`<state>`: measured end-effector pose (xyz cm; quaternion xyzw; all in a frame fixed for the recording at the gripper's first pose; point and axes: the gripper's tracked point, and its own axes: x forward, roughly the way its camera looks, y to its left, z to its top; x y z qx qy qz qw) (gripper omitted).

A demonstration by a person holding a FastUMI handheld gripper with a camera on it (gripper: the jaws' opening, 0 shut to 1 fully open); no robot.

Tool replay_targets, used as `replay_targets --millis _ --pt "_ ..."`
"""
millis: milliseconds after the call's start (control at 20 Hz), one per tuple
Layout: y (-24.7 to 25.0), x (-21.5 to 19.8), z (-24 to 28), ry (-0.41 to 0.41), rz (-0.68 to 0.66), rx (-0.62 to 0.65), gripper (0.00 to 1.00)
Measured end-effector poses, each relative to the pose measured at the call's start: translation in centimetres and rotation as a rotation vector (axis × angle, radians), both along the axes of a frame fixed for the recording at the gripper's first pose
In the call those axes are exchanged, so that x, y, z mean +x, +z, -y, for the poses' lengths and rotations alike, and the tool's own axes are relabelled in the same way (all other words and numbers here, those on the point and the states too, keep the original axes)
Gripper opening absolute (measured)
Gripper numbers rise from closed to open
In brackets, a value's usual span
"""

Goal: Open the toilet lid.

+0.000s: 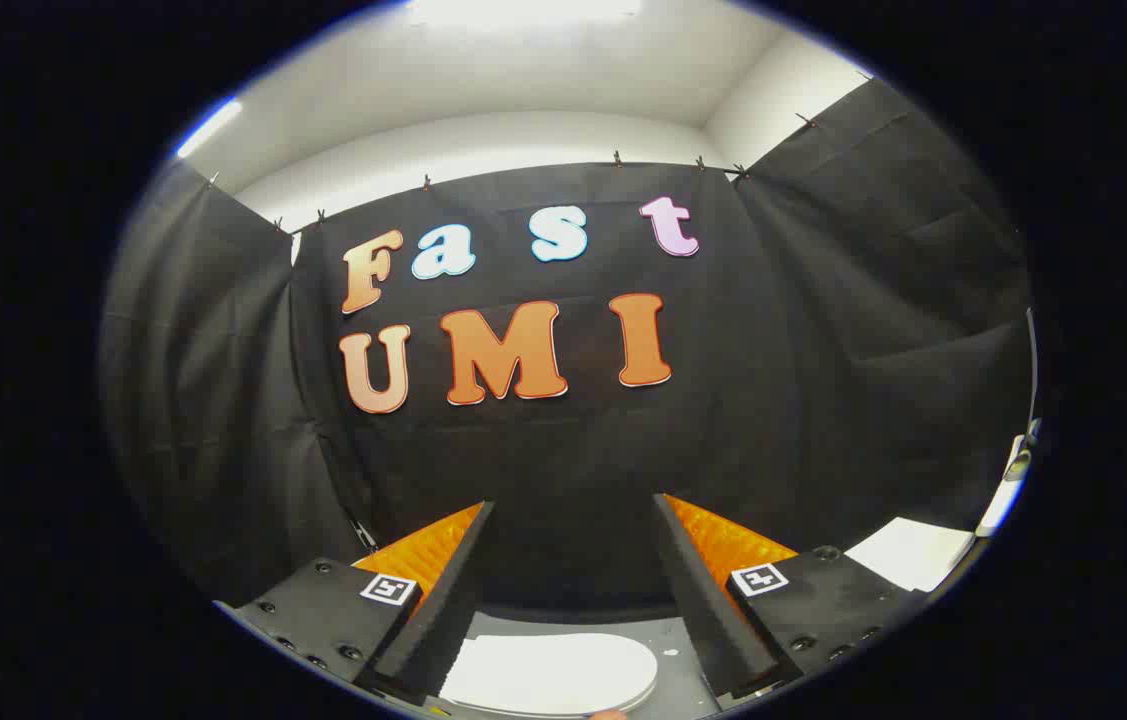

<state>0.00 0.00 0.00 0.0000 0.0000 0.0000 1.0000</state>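
1. The gripper (573,570) is standing wide open, its two fingers spread well apart and holding nothing; only black booth cloth is showing past the tips.
2. The toilet lid (553,672) is lying low and near, a white rounded slab between the bases of the fingers, resting on a grey surface (675,680). It is looking closed and flat, so the opening is not yet begun.
3. Its long axis is appearing to run left to right across the fingers, with the rounded end pointing right. Where the hinge sits I cannot tell, as the left part is hiding behind the left finger.
4. The fingers are pointing level toward the far wall, over the lid rather than at it. Closing from here would likely be pinching air.
5. Dropping straight down could be jamming a fingertip onto the flat top instead of catching the rim, and the lid may be slipping off smooth pads.
6. A white sheet-like thing (908,553) is lying to the far right, well apart from the lid.
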Motion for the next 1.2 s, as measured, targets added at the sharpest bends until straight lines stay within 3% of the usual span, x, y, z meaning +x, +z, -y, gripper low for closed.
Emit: replay_targets --millis 150,500,1200 --pt "-1.0 -0.7 -1.7 0.026 -0.010 0.023 0.98" --pt "0.1 -0.9 0.8 -0.063 0.002 -0.049 0.98" --pt "-0.4 0.6 0.9 -0.102 0.032 -0.095 0.98"
